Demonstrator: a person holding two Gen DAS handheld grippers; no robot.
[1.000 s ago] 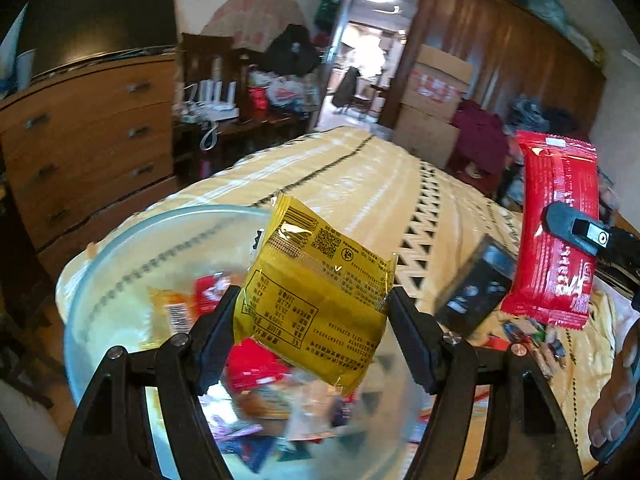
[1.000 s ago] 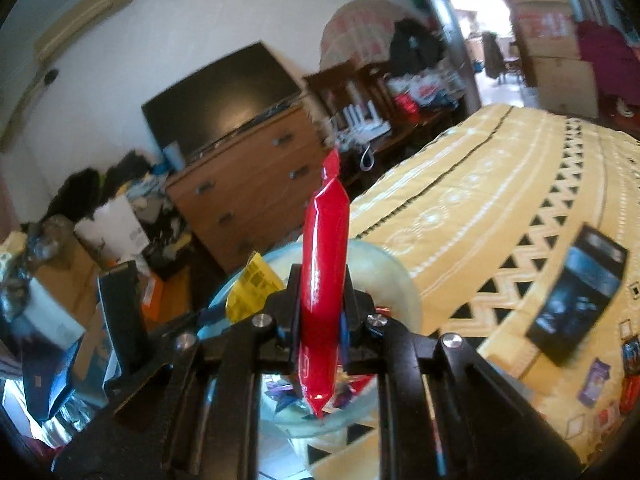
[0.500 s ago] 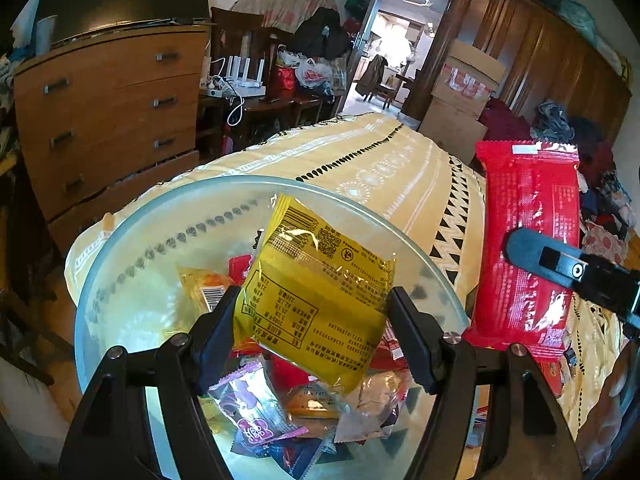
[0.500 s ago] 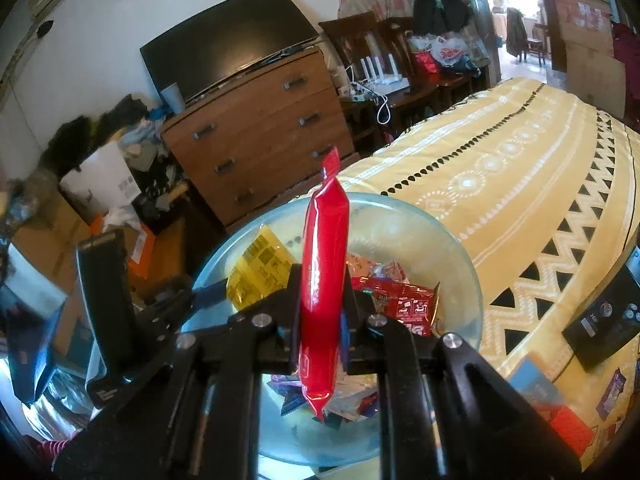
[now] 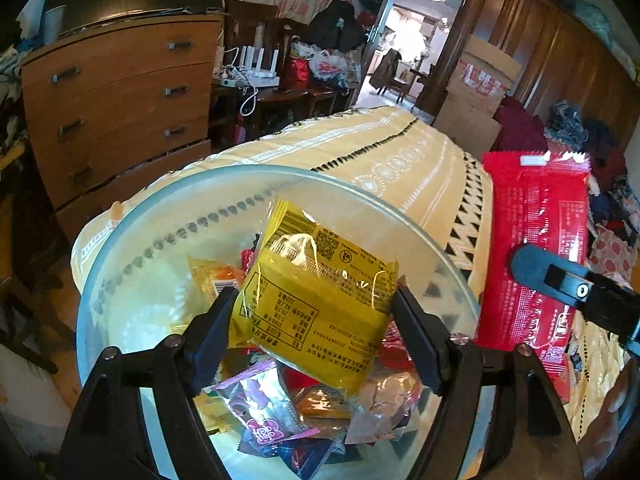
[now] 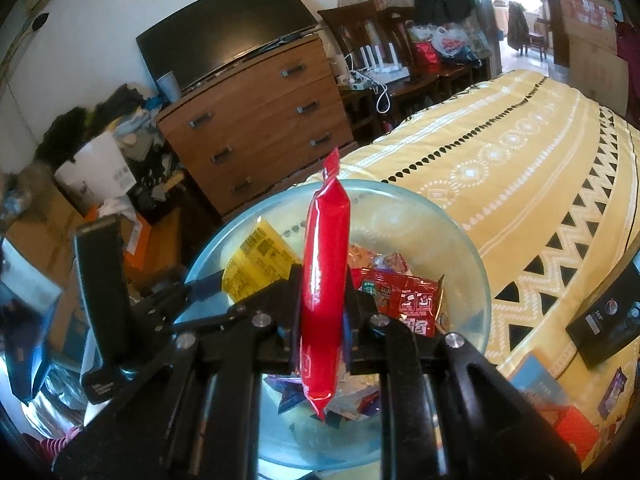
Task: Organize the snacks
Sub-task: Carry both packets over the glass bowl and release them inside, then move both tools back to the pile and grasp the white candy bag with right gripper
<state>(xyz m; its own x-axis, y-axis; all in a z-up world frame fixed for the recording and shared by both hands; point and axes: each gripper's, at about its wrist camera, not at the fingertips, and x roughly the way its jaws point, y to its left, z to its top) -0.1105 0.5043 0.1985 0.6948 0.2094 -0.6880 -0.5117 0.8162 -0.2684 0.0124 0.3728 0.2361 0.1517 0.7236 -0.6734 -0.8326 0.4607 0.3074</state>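
Note:
A clear glass bowl (image 5: pixel 132 216) (image 6: pixel 476 276) sits at the corner of the yellow-clothed table and holds several wrapped snacks. My left gripper (image 5: pixel 314 312) is shut on a yellow snack packet (image 5: pixel 320 300) and holds it over the bowl; the packet also shows in the right wrist view (image 6: pixel 256 260). My right gripper (image 6: pixel 322 296) is shut on a long red snack packet (image 6: pixel 326 280), held upright above the bowl. In the left wrist view the red packet (image 5: pixel 536 248) hangs just right of the bowl's rim.
A wooden chest of drawers (image 5: pixel 116 104) with a TV (image 6: pixel 224 40) stands beyond the table's corner. A black box (image 6: pixel 608 328) and loose snack packets (image 6: pixel 560 404) lie on the yellow tablecloth (image 6: pixel 540 168) at the right. Chairs and clutter fill the back.
Both grippers have moved with their packets toward the bowl and now hang over it. The bowl looks larger and nearer in both views.

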